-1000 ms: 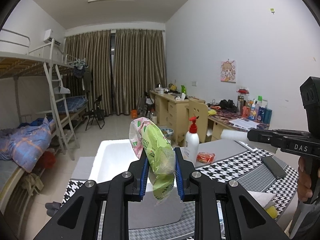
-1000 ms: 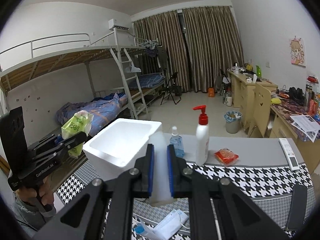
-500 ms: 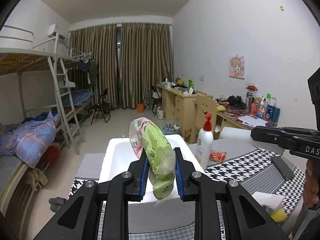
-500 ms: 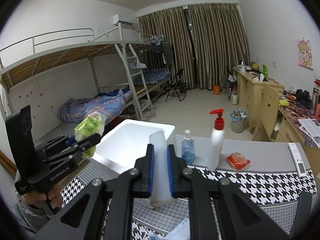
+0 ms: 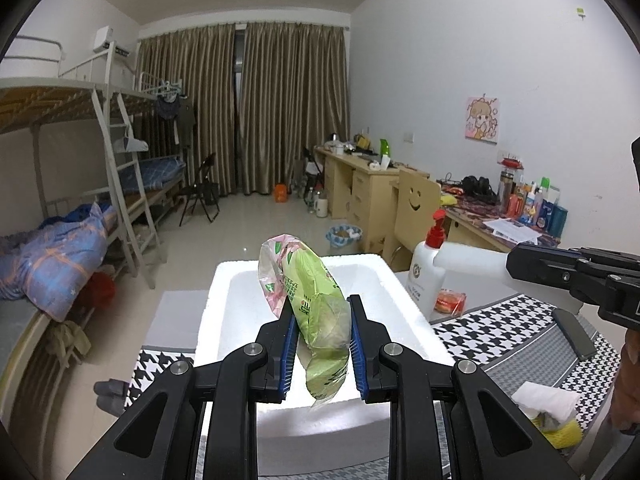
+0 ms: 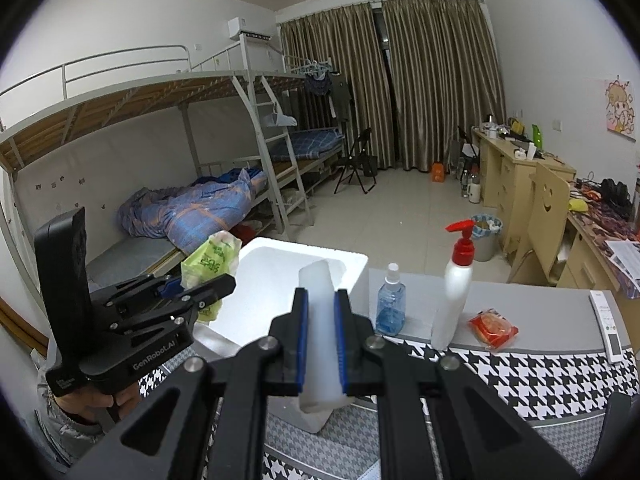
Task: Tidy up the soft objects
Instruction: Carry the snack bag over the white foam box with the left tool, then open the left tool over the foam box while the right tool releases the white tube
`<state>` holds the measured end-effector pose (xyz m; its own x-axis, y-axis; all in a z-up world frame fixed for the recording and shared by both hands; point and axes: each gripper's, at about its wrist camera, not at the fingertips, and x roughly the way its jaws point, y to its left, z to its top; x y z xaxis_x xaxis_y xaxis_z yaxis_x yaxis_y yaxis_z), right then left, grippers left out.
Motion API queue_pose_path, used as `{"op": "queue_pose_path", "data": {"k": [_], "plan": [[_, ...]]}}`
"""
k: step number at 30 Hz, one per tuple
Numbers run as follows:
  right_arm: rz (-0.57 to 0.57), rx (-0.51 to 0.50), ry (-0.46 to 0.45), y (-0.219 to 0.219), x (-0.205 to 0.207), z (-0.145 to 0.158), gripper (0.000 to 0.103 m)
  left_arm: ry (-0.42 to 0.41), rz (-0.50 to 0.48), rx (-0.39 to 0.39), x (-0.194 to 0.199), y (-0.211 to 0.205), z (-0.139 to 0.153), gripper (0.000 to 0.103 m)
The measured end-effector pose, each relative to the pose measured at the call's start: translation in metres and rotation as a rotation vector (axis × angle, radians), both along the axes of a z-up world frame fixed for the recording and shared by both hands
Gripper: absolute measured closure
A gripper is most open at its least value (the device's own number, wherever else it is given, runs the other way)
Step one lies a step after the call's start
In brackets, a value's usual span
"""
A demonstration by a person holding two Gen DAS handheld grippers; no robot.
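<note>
My left gripper (image 5: 320,344) is shut on a green and pink soft packet (image 5: 316,304) and holds it upright above the open white foam box (image 5: 236,292). In the right wrist view the same packet (image 6: 208,260) shows at the box's left rim (image 6: 352,264). My right gripper (image 6: 320,344) is shut on a white soft foam piece (image 6: 320,320), held over the near side of the box. In the left wrist view the right gripper (image 5: 508,260) holds that white piece (image 5: 468,256) to the right of the box.
On the houndstooth-covered table (image 6: 540,368) stand a red-capped pump bottle (image 6: 456,280), a small blue spray bottle (image 6: 390,304), an orange snack packet (image 6: 492,328) and a remote (image 6: 606,318). A phone (image 5: 572,332) and tissues (image 5: 544,400) lie at right. Bunk beds (image 6: 200,208) stand beyond.
Both grippers have moved nearer the foam box while keeping their loads. The packet has dropped lower over the box opening and the white piece has come over the box's near side.
</note>
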<state>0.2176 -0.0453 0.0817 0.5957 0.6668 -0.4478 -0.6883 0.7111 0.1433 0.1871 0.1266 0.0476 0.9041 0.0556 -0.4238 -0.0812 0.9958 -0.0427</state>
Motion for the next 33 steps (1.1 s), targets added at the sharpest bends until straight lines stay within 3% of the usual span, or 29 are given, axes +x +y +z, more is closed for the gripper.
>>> {"op": "queue_pose_path", "data": {"k": [2,6,10,21,33], "plan": [[0.000,-0.006,0.006,0.003,0.003,-0.001,0.087,0.012,0.002,0.000,0.005,0.003,-0.002,0.072],[0.003,-0.024,0.003,0.009,0.004,-0.002,0.087,0.018,0.040,-0.011,0.007,0.012,-0.005,0.034],[0.009,-0.031,-0.001,0.015,0.004,0.000,0.087,-0.007,0.060,-0.019,-0.001,0.017,-0.003,0.031],[0.049,-0.053,0.011,0.038,0.006,-0.002,0.087,-0.082,0.146,-0.017,-0.029,0.031,0.009,0.004],[0.090,-0.085,0.039,0.073,0.014,-0.009,0.087,-0.096,0.198,-0.024,-0.045,0.045,0.006,0.001]]}}
